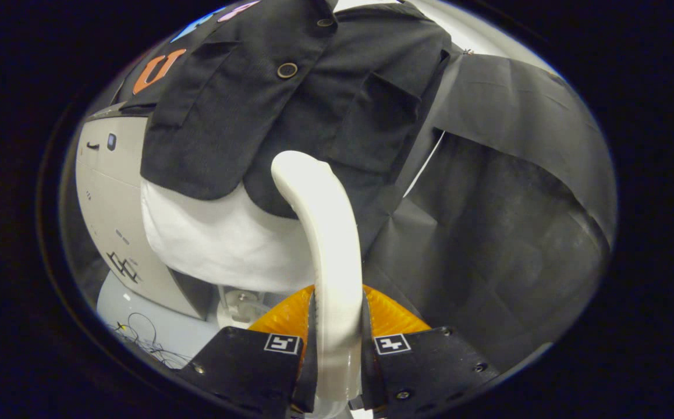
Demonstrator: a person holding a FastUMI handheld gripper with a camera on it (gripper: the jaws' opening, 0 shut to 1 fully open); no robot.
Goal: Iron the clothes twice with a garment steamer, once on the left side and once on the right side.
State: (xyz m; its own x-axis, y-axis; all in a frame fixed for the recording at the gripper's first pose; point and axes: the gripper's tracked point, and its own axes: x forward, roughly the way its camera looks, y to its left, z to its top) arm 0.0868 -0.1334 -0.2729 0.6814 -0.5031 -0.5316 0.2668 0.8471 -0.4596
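Dark jacket (290, 99) hangs on a white form (220, 238), just beyond the fingers. Steamer handle (328, 244) sits btwn them, gripper (337, 349) clamped on it w/ both fingers. Risk: head pressed near the hem could snag and drag fabric; handle might twist in the grip.

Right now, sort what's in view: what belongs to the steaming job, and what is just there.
For the job:
- gripper, jaws shut on the steamer handle
- white steamer handle, curving up between them
- dark jacket beyond, on a white form

Just there:
- white appliance beside the jacket
- loose thin wires below it
- black cloth wall
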